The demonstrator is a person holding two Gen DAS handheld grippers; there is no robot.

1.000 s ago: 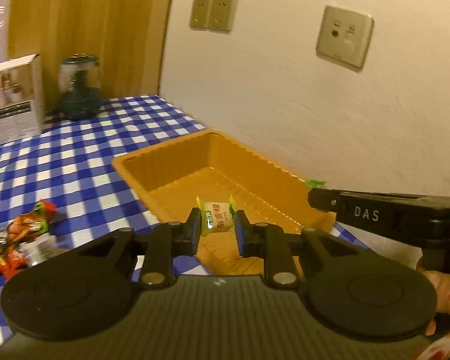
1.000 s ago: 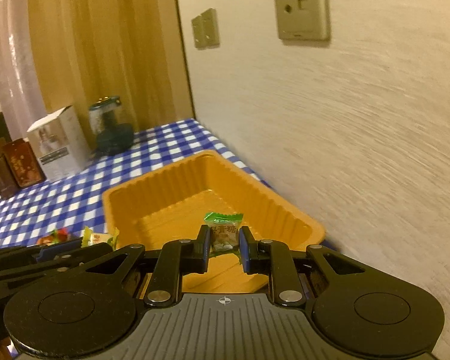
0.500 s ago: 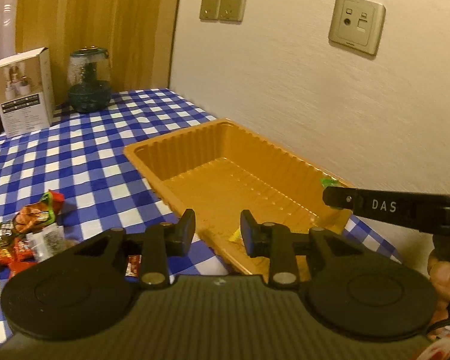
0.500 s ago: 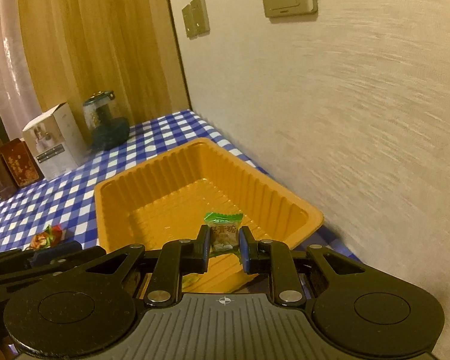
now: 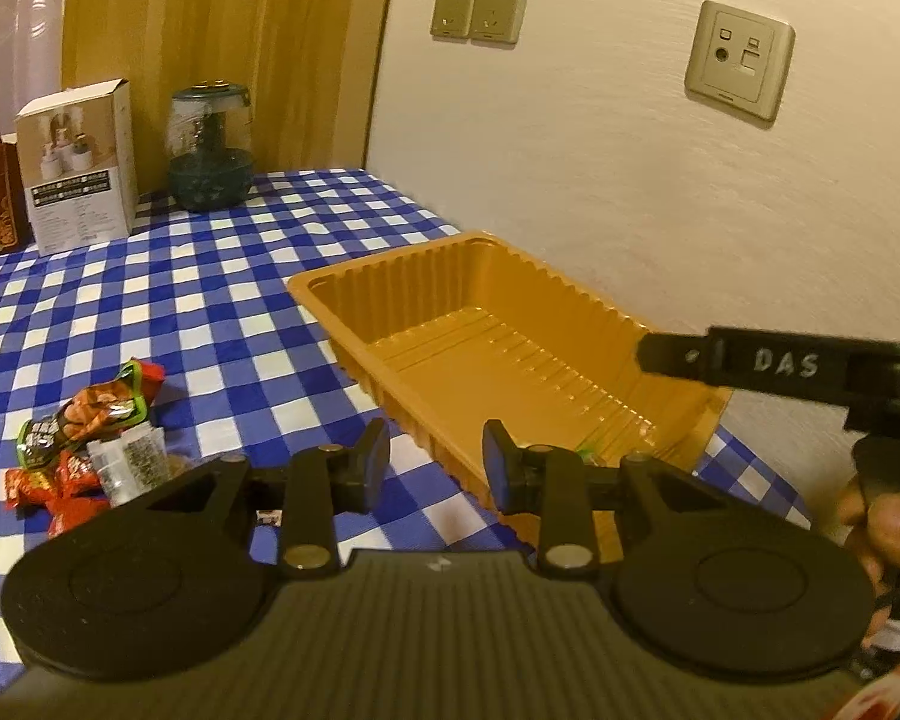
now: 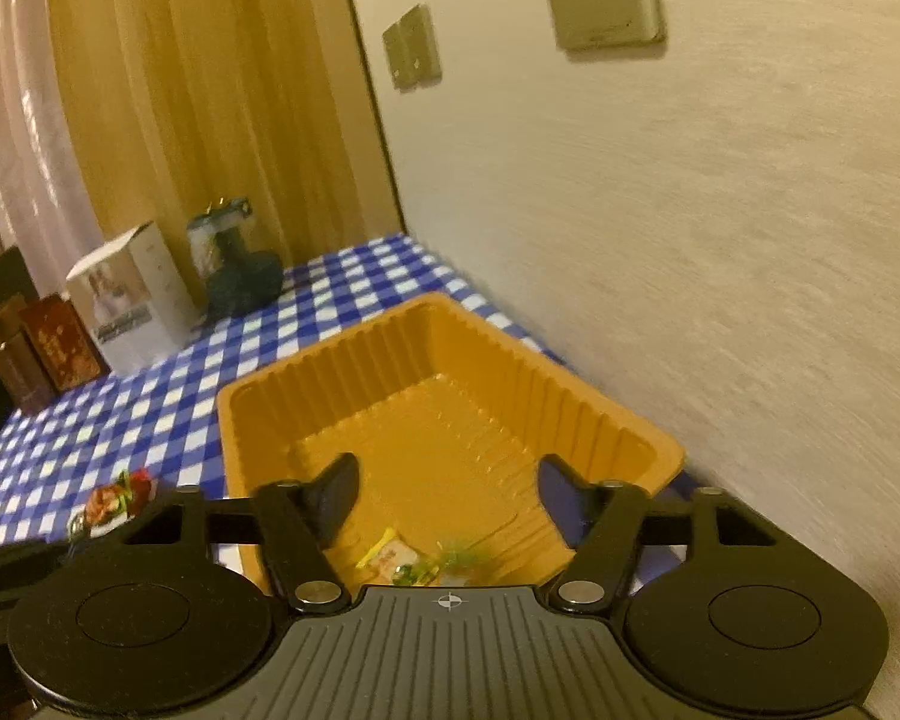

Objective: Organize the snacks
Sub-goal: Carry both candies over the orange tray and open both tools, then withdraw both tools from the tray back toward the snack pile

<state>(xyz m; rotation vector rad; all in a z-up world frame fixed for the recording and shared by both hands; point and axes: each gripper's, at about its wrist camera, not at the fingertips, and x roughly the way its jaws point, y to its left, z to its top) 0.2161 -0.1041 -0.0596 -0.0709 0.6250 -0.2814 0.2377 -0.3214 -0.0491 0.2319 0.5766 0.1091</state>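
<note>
Both grippers tilt downward over the near end of the orange tray [image 6: 606, 420]. The right gripper [image 6: 447, 489] has just spread its jaws wide, and two wrapped candies [image 6: 414, 561] lie on the tray floor below them. The left gripper [image 5: 435, 468] has jaws slightly parted and empty, and a snack pile [image 5: 87, 438] sits on the checkered surface [image 5: 222, 300] to its left.

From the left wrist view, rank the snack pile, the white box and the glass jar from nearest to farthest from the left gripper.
Measured from the left gripper:
1. Snack pile, on the cloth just to its left.
2. White box, far back on the left.
3. Glass jar, at the back by the wood panel; too close to the box to rank firmly.
</note>
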